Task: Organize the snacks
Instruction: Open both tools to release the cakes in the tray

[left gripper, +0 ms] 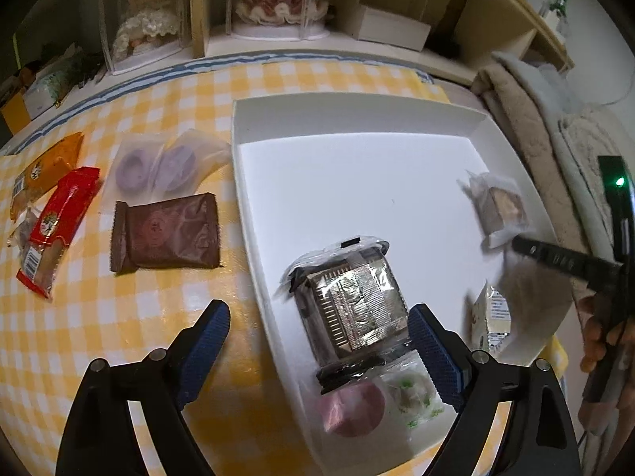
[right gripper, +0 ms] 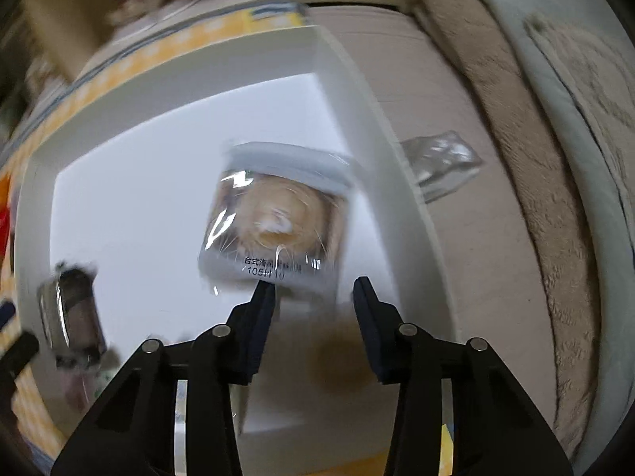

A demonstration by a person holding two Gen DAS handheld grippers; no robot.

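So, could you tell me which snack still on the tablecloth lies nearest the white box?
The brown foil-wrapped square pastry; the purple pastries sit farther back, the red packet farther left.

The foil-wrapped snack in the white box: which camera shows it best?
The left wrist view: the foil-wrapped snack lies sharp and whole inside the white box. In the right wrist view it is small, motion-blurred, and at the left edge.

White tray (left gripper: 246, 166) — yellow-white checked tablecloth (left gripper: 119, 317) — brown packet (left gripper: 166, 234), red packet (left gripper: 59, 226).
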